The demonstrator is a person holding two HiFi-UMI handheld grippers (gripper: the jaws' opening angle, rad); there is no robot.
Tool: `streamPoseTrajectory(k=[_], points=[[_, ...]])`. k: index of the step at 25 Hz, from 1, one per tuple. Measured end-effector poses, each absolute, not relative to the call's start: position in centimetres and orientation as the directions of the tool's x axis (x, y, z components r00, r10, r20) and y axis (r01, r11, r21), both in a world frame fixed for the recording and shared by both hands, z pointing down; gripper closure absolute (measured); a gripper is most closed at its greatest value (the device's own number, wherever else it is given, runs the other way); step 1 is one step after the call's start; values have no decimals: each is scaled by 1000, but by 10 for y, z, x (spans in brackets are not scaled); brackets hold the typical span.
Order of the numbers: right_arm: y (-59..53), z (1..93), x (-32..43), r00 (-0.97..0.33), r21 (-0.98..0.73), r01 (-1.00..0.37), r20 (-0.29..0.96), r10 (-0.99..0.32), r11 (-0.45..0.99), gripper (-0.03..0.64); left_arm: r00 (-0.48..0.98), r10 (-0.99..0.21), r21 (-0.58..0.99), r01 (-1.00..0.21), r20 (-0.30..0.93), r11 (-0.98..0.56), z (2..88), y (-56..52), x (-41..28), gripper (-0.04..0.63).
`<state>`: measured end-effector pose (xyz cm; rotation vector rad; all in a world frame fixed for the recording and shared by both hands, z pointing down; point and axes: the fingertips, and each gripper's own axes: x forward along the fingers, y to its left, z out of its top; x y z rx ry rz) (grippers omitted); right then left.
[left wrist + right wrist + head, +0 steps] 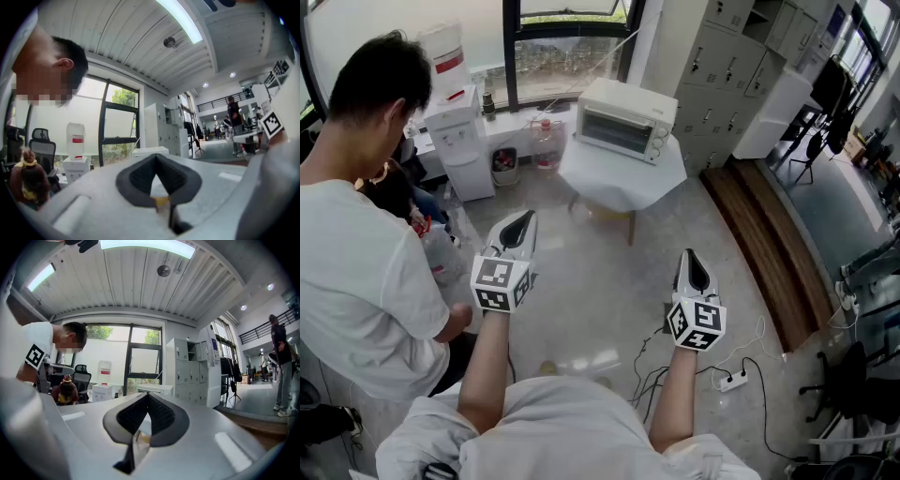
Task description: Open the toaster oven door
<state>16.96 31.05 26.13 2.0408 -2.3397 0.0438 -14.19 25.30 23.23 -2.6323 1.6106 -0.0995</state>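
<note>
Head view: seen from above, two bare forearms reach forward over a pale floor (581, 291), each hand holding a tool with a marker cube. The left tool (521, 225) and right tool (692, 262) point level and ahead, both with their jaws closed together on nothing. Well ahead of them, a white toaster oven (623, 122) sits on a small white worktop (619, 183) near a window, with its glass door (614, 131) upright and closed. A person in a white T-shirt (366, 281) stands at the left, just beside the left arm. A water dispenser (455, 122) stands left of the worktop.

Left gripper view: the left tool (156, 157) shows its dark ribbed jaws meeting at the tip, nothing between them. The toaster oven (150, 151) shows small just above the tip, far off, with the water dispenser (76, 145) to its left.

Right gripper view: the right tool (148, 397) also has its jaws pressed together and empty. The toaster oven (157, 389) lies straight beyond, grey lockers (187, 371) to its right.
</note>
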Motion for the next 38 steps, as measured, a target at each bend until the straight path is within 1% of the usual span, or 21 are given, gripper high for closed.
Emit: streamPoseTrajectory(k=[11, 21, 29, 31, 32, 33, 34, 36, 38], points=[[317, 260, 173, -132, -1, -991, 34, -991, 132, 614, 456, -889, -87, -885, 24, -457, 234, 264, -136, 597], [313, 257, 171, -161, 7, -987, 21, -987, 161, 614, 447, -894, -102, -889, 23, -447, 232, 263, -135, 597], [312, 255, 170, -177, 44, -983, 15, -984, 178, 612, 455, -890, -125, -882, 26, -455, 231, 261, -127, 595], [313, 254, 170, -179, 43, -983, 15, -984, 180, 606, 456, -889, -129, -881, 28, -456, 231, 261, -126, 539], [313, 254, 170, -184, 42, -982, 17, -983, 184, 606, 456, -890, -130, -881, 27, -455, 230, 262, -126, 525], [313, 255, 168, -191, 40, -981, 24, -981, 192, 581, 455, -890, -130, -881, 25, -454, 230, 262, -126, 520], [313, 257, 166, -199, 37, -979, 32, -979, 200, 532, 456, -890, -130, -881, 24, -455, 229, 262, -127, 508], [312, 259, 163, -206, 36, -978, 43, -978, 207, 529, 459, -888, -127, -880, 25, -458, 229, 262, -129, 488], [311, 261, 161, -205, 36, -978, 48, -978, 206, 529, 459, -888, -122, -881, 25, -458, 230, 261, -130, 485]])
